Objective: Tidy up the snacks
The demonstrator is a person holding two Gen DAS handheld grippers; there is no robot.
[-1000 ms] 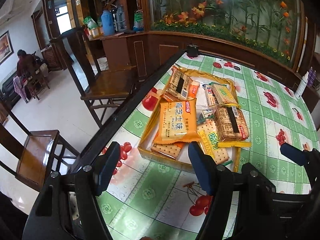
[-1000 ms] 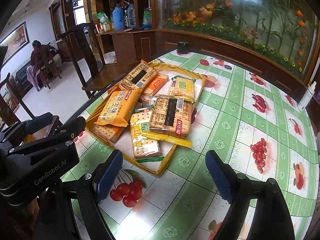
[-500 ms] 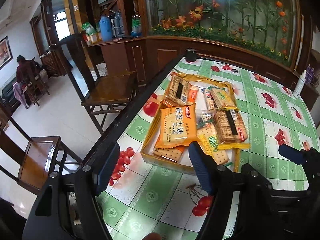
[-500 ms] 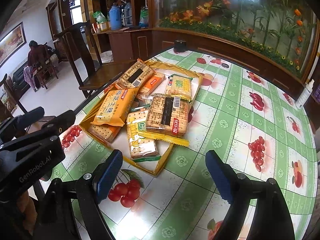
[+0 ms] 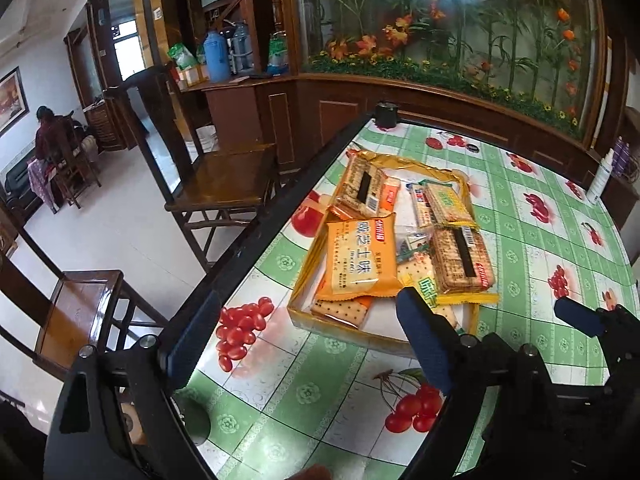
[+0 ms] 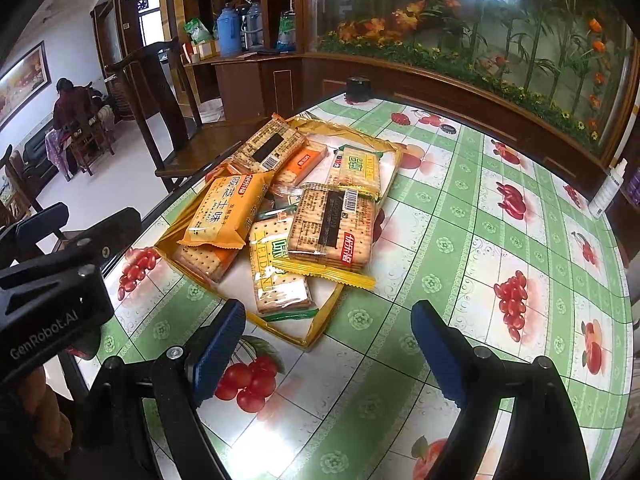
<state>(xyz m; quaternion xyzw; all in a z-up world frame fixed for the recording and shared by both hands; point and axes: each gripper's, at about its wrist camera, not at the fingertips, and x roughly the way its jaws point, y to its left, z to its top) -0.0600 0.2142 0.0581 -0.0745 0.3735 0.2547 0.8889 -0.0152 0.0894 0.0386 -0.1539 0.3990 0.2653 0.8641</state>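
Since the earlier frames, the left gripper [image 5: 308, 336] has just been opening its jaws, and they now stand wide with nothing between them but bare tablecloth; the tray and its packets lie as they did. The right gripper [image 6: 328, 344] also stands wide and empty, unchanged in spread, above the table near its near edge.

On the table [image 6: 460, 240], covered in a green-and-white cloth printed with fruit, a shallow gold tray [image 6: 320, 330] sits close to the left edge, about midway along it. Snack packets fill it in a loose heap. An orange packet [image 6: 224, 212] lies tilted on the left side of the tray, resting on a clear pack of square crackers [image 6: 200, 258] at the near left corner. A clear cracker pack with a yellow-green label [image 6: 276, 276] lies in the middle near the front. Over its far end rests a brown cracker pack with a dark stripe [image 6: 332, 228], whose yellow crimped end juts past the tray's right rim. A green-labelled pack [image 6: 358, 168] lies behind it. At the far left corner another dark-striped pack [image 6: 268, 146] leans over the rim, with a small orange pack [image 6: 304, 164] just beside it.

A white bottle [image 6: 608, 188] stands at the table's far right edge, and a dark round pot [image 6: 358, 86] at the far left corner.
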